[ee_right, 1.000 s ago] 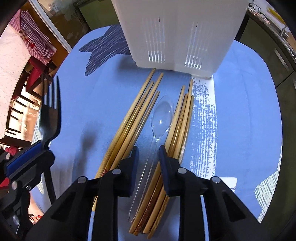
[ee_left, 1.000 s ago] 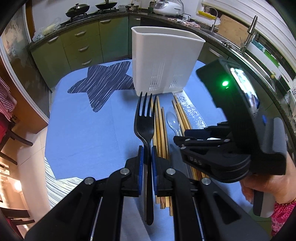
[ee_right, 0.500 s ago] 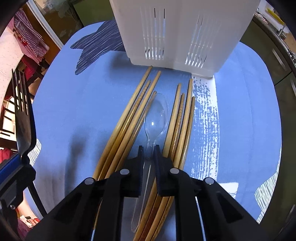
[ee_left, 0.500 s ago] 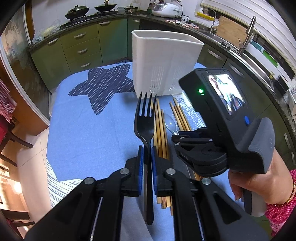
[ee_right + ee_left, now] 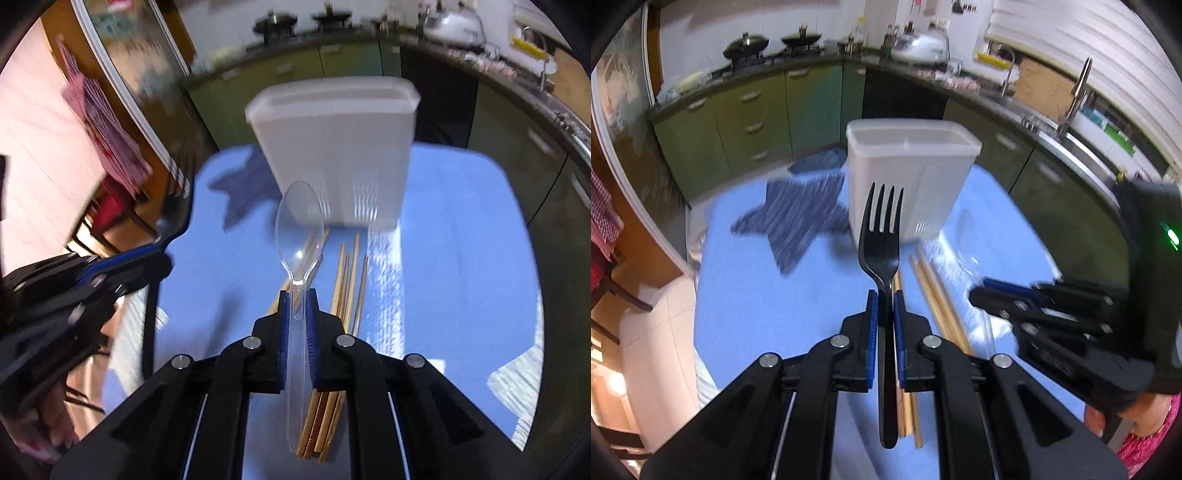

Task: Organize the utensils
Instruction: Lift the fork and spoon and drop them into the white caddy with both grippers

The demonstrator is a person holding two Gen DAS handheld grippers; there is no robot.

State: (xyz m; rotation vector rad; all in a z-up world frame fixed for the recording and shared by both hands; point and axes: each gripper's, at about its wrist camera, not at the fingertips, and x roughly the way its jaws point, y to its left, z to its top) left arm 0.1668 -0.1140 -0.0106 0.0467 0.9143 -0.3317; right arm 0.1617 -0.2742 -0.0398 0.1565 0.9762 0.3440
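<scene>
A blue cloth (image 5: 461, 229) covers the table, with a white caddy (image 5: 908, 177) standing at its far side. Chopsticks (image 5: 347, 280) lie on the cloth before it. The left gripper (image 5: 884, 306) clamps a black fork (image 5: 881, 236) — tines up. The right gripper (image 5: 297, 306) pinches a clear spoon (image 5: 299, 229) by its handle — lifted above the chopsticks.

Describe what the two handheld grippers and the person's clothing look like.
Both the left gripper and the right gripper are matte black, with angular link arms, silver pivot screws and blue finger pads. The right one's body carries a green light. A pink patterned sleeve shows.
</scene>
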